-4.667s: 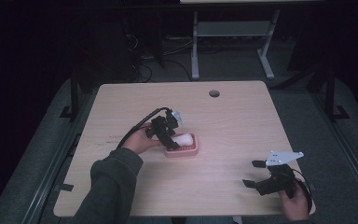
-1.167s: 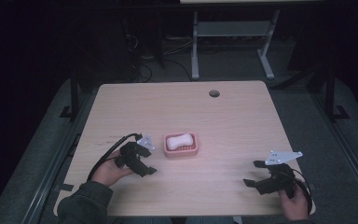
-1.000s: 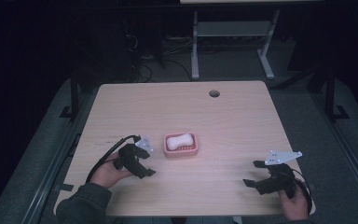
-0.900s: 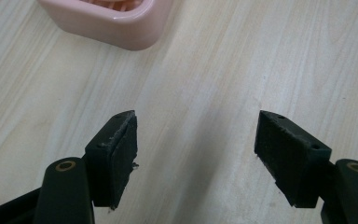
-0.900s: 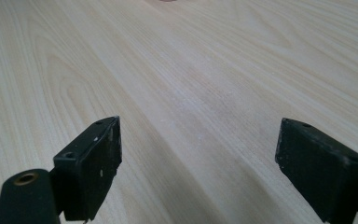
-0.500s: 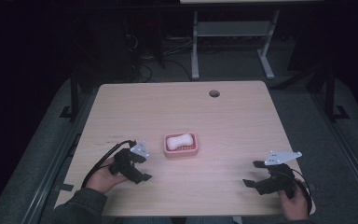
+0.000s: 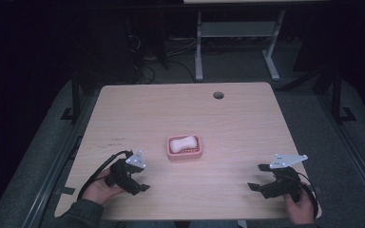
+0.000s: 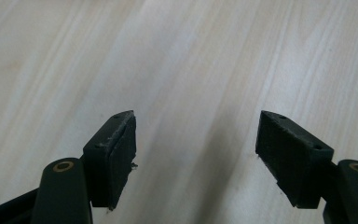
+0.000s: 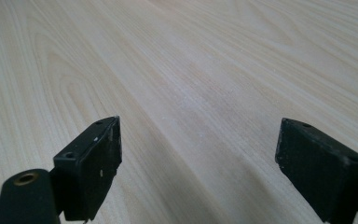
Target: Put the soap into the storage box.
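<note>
A white bar of soap (image 7: pixel 181 143) lies in a pink soap dish (image 7: pixel 186 156) near the middle of the wooden table (image 7: pixel 237 123). My left gripper (image 7: pixel 142 178) is low over the table at the near left, a short way left of and nearer than the dish. Its jaws have just been opening a little and stand open over bare wood, as the left gripper view (image 8: pixel 196 149) shows. My right gripper (image 7: pixel 256 176) rests at the near right corner, pointing left. It is open too, with only tabletop between its pads (image 9: pixel 200 163).
A round cable hole (image 7: pixel 218 95) sits near the table's far edge. Behind the table stand the white legs of another desk (image 7: pixel 198 52) on a dark floor with cables. The table's near edge is close below both hands.
The left hand has drawn back from the soap dish towards the near left of the table and sunk slightly. The soap stays in the dish. The right hand has kept still.
</note>
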A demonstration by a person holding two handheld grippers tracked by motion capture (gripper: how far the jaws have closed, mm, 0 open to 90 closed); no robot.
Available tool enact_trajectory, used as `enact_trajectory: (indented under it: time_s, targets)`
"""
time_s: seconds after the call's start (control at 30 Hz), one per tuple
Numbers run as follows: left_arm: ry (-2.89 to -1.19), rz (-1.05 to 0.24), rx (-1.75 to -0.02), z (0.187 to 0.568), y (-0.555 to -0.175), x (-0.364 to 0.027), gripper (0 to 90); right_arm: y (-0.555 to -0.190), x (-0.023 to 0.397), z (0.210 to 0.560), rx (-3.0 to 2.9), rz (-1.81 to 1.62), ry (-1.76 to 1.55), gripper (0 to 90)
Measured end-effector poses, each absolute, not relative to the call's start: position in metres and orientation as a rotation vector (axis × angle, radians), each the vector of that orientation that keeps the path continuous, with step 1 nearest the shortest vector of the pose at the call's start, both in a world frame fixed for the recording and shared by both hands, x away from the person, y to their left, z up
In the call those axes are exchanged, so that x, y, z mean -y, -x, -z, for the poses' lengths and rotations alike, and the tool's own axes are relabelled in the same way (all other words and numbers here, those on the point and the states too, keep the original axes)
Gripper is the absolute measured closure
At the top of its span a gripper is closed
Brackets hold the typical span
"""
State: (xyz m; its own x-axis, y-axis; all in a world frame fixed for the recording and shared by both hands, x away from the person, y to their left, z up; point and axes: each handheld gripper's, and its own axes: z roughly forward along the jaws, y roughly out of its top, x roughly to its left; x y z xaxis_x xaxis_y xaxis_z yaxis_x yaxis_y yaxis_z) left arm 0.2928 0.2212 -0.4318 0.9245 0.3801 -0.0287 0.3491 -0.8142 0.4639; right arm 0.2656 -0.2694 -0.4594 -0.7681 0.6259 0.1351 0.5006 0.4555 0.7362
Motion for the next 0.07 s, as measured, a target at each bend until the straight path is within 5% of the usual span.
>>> enact_trajectory:
  time_s: [0.07]
  targets:
    - [-2.6,-0.089,-0.537,0.4339,-0.2902,-0.2234,28.2,-0.2656,0.2694,0.4594,-2.545,-1.207,-0.993,14.2]
